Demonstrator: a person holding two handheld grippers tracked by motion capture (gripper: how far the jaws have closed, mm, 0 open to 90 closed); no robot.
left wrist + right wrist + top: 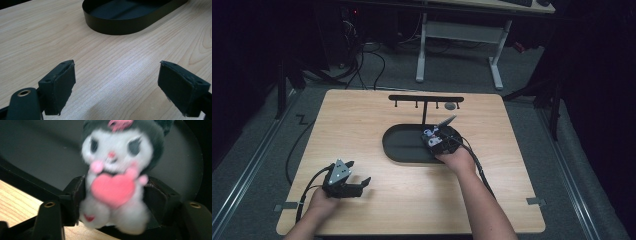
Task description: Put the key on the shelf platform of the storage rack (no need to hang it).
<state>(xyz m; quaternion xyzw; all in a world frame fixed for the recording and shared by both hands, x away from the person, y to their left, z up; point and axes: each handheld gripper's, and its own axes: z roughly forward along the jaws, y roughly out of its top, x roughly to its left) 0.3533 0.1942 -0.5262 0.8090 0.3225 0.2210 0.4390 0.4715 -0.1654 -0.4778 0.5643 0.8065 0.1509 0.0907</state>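
A small plush toy (116,177), white with a dark hood, a pink bow and a pink heart on its front, sits upright between the jaws of my right gripper (115,195). It looks blurred while the jaws look sharp, and the pads stand at its sides without squeezing it. In the high view that gripper (438,137) hovers over the right end of the black oval tray (399,147) with the plush toy (430,133) at its tip. My left gripper (358,173) rests low over the table's front left, open and empty (117,75).
A black rack with small hooks (426,98) stands behind the tray, a round grey piece (451,106) by its right end. The tray's near wall (117,26) lies ahead of the left gripper. Bare wood (362,125) surrounds the tray.
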